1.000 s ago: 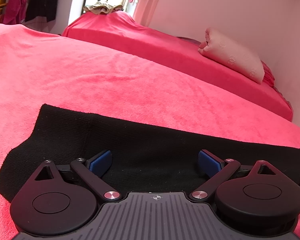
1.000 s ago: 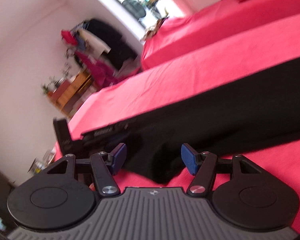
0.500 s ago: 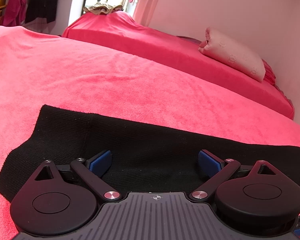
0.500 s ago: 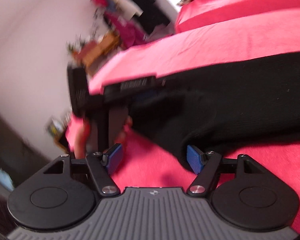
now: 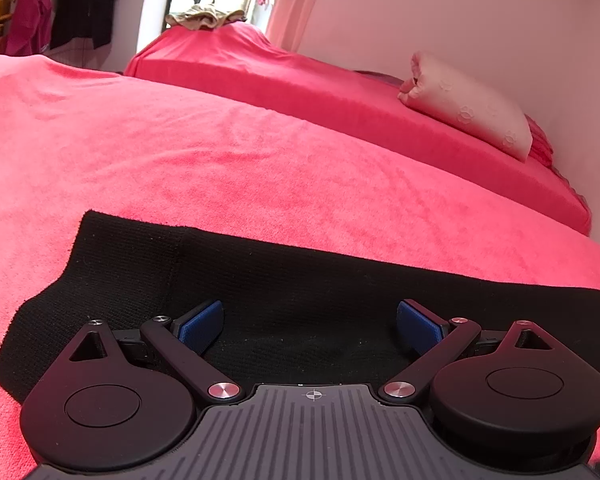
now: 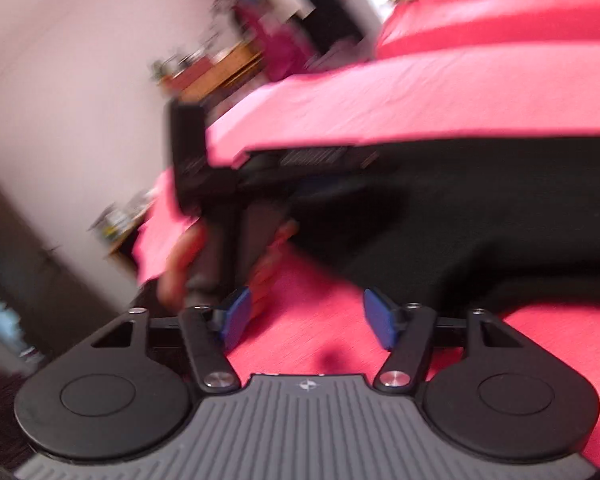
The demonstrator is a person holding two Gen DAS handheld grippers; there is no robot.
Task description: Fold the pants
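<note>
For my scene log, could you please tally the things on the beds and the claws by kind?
Black pants: 1
Pale pillow: 1
Beige clothing heap: 1
Claws, both open: 2, left claw, right claw
Total: 5

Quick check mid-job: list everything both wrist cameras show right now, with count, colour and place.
pants: one, black, flat on the near blanket
blanket: one, pink-red, covers the near bed
second bed: one, red cover, along the wall
pillow: one, pale pink, on the second bed
hanging clothes: several, dark and magenta, far left
left hand-held gripper: open, over the pants
right hand-held gripper: open, over the blanket beside the pants' edge
hand: one, blurred, holding the left hand-held gripper
</note>
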